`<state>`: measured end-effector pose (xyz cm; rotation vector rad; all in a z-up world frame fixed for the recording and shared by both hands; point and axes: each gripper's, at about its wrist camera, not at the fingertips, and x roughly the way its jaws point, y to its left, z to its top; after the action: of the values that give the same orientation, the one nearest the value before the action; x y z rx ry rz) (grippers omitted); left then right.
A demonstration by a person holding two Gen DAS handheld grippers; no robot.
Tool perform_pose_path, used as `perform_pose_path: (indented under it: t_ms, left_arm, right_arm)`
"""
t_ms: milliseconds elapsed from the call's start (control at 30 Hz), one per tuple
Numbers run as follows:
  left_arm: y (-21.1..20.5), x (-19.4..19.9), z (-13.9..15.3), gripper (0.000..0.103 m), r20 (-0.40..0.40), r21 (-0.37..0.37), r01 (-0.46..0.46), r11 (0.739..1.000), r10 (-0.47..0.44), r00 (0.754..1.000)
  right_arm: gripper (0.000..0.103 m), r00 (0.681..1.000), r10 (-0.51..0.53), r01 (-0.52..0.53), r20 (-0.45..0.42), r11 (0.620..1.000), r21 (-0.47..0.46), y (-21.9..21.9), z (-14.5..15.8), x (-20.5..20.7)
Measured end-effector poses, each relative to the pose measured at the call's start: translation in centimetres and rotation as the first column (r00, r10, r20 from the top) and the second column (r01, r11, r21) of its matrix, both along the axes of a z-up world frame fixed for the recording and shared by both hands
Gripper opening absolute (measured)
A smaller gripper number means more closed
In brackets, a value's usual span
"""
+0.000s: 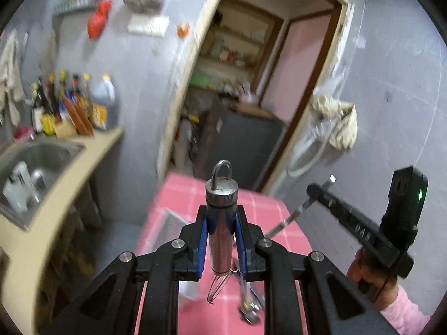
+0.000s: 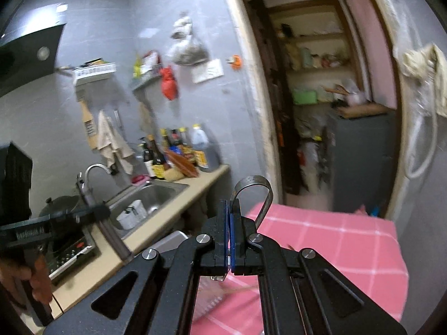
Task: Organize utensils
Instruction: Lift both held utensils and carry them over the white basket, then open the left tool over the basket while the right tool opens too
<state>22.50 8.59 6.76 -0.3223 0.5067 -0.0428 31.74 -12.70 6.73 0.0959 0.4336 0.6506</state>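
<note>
My left gripper (image 1: 221, 224) is shut on the round steel handle of a whisk (image 1: 221, 212), held upright above the pink checked table (image 1: 184, 192); the hanging loop is on top and the wires hang below. My right gripper (image 2: 231, 224) is shut on a flat steel utensil handle (image 2: 261, 192) with a curled hook end; its working end is hidden below. The right gripper also shows in the left wrist view (image 1: 318, 192), out to the right, holding that flat utensil (image 1: 293, 215). The left gripper shows at the left edge of the right wrist view (image 2: 92, 209).
A steel sink (image 2: 164, 192) sits in the beige counter (image 2: 195, 187), with sauce bottles (image 2: 173, 150) behind it. A white rack (image 1: 174, 223) lies on the pink table. More steel utensils (image 1: 250, 310) lie below the left gripper. An open doorway (image 2: 321, 111) leads to shelves.
</note>
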Motion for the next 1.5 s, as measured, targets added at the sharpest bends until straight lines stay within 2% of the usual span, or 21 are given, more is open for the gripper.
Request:
perform_pose_path:
  t_ms: [67, 200, 433, 567, 767, 867, 933, 1033, 1133, 1167, 1333, 1400, 1500]
  left_arm:
    - [1.1, -0.2, 0.7, 0.017, 0.024, 0.01, -0.017, 1.0, 0.016, 1.0]
    - [2.8, 0.3, 1.1, 0.017, 0.029, -0.016, -0.017, 1.0, 0.017, 0.999]
    - [3.1, 0.7, -1.3, 0.017, 0.07, 0.073, -0.039, 0.997, 0.034, 0.997]
    - [3.5, 1.2, -3.5, 0.018, 0.045, 0.076, -0.033, 0.997, 0.03, 0.999]
    - [3.9, 1.4, -5.8, 0.018, -0.045, 0.059, -0.016, 0.998, 0.019, 0.999]
    - [4.1, 1.4, -6.2, 0.018, -0.08, 0.043, -0.007, 0.999, 0.01, 0.997]
    - [4.2, 1.3, -6.4, 0.018, -0.092, 0.026, 0.003, 1.0, -0.001, 0.996]
    - [4.5, 1.1, -6.4, 0.021, -0.097, 0.009, 0.006, 1.0, -0.006, 0.995]
    - [4.5, 0.7, -6.0, 0.034, -0.076, 0.0, 0.001, 1.0, -0.001, 0.997]
    - [4.5, 0.5, -5.8, 0.043, -0.068, -0.003, 0.0, 1.0, 0.0, 0.998]
    - [3.3, 0.0, -5.3, 0.057, -0.039, 0.015, -0.004, 1.0, 0.005, 0.999]
    - [2.6, -0.4, -5.3, 0.071, -0.018, 0.033, -0.011, 0.999, 0.011, 1.0]
    - [0.9, -0.9, -5.2, 0.087, 0.019, 0.068, -0.026, 0.997, 0.024, 1.0]
  right_arm:
    - [0.001, 1.0, 0.031, -0.031, 0.007, 1.0, 0.002, 2.0, 0.2, 0.1]
    - [0.001, 0.998, 0.069, -0.069, 0.001, 0.998, 0.006, 4.8, -0.5, 0.3]
    - [0.001, 0.991, 0.128, -0.13, -0.038, 0.99, -0.061, 8.4, -3.8, 1.0]
    - [0.001, 0.982, 0.16, -0.168, -0.099, 0.983, -0.08, 9.2, -5.5, 1.4]
    - [0.002, 0.96, 0.18, -0.202, -0.215, 0.976, -0.084, 9.4, -7.6, 2.1]
    - [0.016, 0.948, 0.18, -0.208, -0.263, 0.975, -0.082, 9.1, -8.3, 2.1]
    - [0.029, 0.943, 0.177, -0.206, -0.28, 0.975, -0.077, 8.7, -8.6, 1.9]
    - [0.032, 0.94, 0.161, -0.189, -0.3, 0.98, -0.067, 7.7, -8.5, 1.7]
    - [0.033, 0.949, 0.121, -0.145, -0.29, 0.987, -0.062, 6.4, -8.2, 1.0]
    - [0.035, 0.957, 0.098, -0.121, -0.274, 0.99, -0.066, 5.8, -8.0, 0.7]
    - [0.064, 0.988, -0.033, 0.024, -0.15, 0.998, -0.065, 2.7, -6.3, -1.2]
    - [0.07, 0.991, -0.088, 0.081, -0.097, 0.995, -0.065, 1.4, -5.6, -2.1]
    - [0.085, 0.987, -0.159, 0.157, -0.026, 0.985, -0.069, -0.7, -4.6, -3.3]
